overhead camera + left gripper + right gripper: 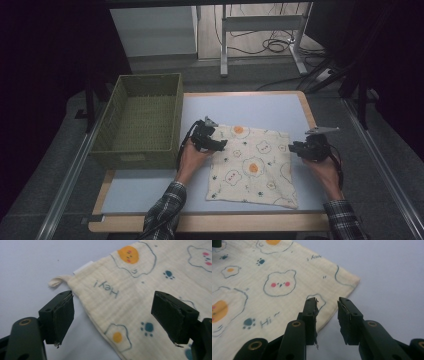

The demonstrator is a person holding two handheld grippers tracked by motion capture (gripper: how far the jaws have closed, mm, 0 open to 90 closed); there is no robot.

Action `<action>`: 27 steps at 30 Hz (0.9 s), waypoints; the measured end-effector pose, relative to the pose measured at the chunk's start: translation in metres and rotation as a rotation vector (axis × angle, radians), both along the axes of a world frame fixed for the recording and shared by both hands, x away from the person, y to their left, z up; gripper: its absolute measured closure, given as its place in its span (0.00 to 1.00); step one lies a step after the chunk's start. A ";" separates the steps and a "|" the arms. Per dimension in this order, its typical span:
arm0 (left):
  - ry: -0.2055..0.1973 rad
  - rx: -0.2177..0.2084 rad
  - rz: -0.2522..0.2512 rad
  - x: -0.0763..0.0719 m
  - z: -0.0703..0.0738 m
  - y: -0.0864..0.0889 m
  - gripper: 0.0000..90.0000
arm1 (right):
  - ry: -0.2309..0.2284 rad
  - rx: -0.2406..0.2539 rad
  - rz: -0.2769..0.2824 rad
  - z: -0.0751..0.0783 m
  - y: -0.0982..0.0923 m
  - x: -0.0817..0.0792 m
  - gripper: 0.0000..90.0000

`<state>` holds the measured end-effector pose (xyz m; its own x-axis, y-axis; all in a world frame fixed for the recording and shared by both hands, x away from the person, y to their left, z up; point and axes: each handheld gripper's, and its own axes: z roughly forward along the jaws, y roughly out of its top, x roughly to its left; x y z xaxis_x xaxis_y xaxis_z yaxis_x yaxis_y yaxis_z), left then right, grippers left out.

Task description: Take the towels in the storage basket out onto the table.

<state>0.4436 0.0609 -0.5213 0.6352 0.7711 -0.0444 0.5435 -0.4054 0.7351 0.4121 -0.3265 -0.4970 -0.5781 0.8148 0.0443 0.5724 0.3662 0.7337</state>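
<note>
The cloth, cream with egg and bear prints, lies flat on the counter at lower centre of the high view, turned slightly askew, its longer run going from upper left to lower right. The left gripper sits at the cloth's upper left corner, beside the basket; the right gripper sits at the upper right edge. Each hand is thus nearer its own corner, and the coming move appears to turn on that pairing. In the left gripper view the fingers stand wide apart and grip nothing; the cloth edge runs diagonally between them, from the loop and white tag at upper left down to the bottom centre, with the fabric lying toward the right finger. In the right gripper view the fingers are narrowed to a small gap and hold nothing; the left one overlaps the cloth's edge in the picture, the right one is over bare counter, and the corner lies ahead to the upper right. Whether any finger touches the fabric or counter cannot be determined. In the high view the hands cover the finger tips, and the dim light blurs the cloth's near hem.
</note>
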 end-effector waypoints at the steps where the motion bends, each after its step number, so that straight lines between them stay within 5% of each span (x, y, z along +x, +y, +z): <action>1: -0.001 0.002 0.006 0.003 0.000 0.000 0.21 | -0.016 -0.011 -0.001 0.000 0.001 0.004 0.76; 9: 0.006 -0.009 0.043 0.023 0.003 0.005 0.31 | -0.031 0.001 -0.080 0.002 0.001 0.032 0.78; 19: 0.024 -0.013 0.102 0.048 -0.003 0.010 0.47 | 0.017 -0.007 -0.095 -0.010 0.010 0.060 0.75; 27: 0.032 0.018 0.104 0.056 -0.014 0.005 0.53 | 0.028 -0.067 -0.099 -0.018 0.015 0.067 0.77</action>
